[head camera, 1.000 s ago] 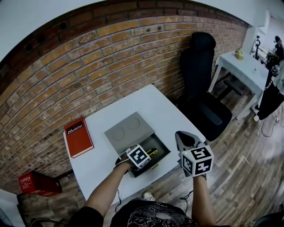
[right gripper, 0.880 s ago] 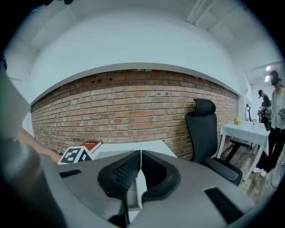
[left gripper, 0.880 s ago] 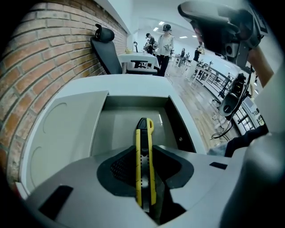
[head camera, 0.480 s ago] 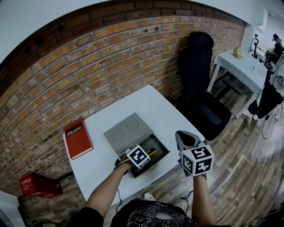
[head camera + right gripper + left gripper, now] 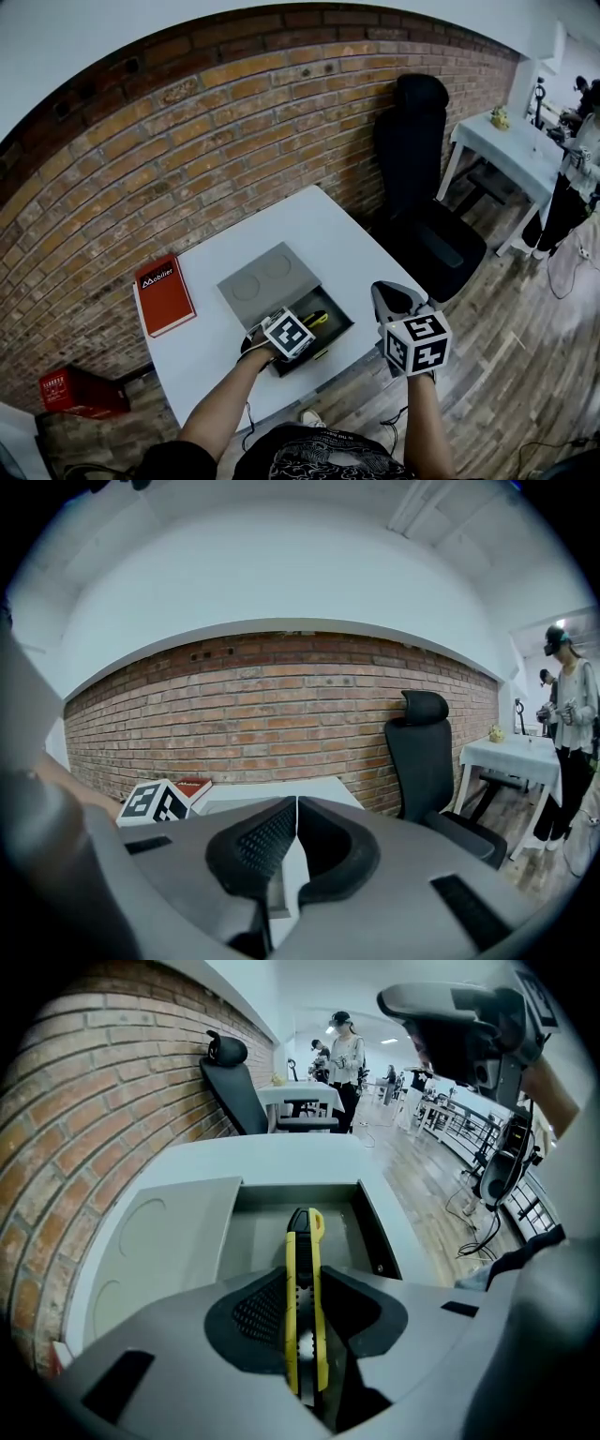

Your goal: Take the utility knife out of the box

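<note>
Your left gripper (image 5: 302, 1283) has just been closing its jaws, and they now pinch the yellow-and-black utility knife (image 5: 292, 1269) edge-on. Its far end lies ahead inside the open grey box (image 5: 375, 1232) on the white surface (image 5: 309, 225). The lift out remains. Your right gripper (image 5: 296, 841), off to the side, has its jaws together and empty.

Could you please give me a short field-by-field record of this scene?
surface: white table
container: grey plastic box on the table, lid slid back
target: yellow-and-black utility knife, inside the box
left gripper: jaws have just closed on the utility knife
right gripper: shut, empty, held clear of the box
also there: red book, left of the box
</note>
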`<state>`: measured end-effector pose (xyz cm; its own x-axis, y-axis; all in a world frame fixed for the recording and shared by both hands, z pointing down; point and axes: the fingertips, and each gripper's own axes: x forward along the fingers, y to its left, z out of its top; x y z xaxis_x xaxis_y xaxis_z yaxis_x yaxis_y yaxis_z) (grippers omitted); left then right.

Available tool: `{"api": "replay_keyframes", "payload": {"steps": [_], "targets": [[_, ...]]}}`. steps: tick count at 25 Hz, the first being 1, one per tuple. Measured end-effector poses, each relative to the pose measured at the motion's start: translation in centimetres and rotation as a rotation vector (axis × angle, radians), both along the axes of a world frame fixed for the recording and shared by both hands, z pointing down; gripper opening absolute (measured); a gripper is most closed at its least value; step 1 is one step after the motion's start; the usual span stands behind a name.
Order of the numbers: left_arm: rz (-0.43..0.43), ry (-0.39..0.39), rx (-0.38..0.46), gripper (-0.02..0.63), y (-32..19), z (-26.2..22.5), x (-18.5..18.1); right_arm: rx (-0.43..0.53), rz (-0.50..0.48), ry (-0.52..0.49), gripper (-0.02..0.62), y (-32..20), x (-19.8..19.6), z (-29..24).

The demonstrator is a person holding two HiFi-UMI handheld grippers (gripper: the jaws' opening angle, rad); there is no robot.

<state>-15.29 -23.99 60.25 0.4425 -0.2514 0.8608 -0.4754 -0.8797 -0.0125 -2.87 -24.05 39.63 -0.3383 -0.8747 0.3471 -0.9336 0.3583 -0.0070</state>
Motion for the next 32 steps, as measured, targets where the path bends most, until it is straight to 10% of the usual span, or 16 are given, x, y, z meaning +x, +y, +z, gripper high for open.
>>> {"api": "replay_keyframes", "payload": {"steps": [32], "targets": [[-0.357, 0.265, 0.413, 0.127, 3.3, -16.6, 0.0, 0.047, -0.147, -0.009, 0.020, 6.3, 1.0, -3.1]]}}
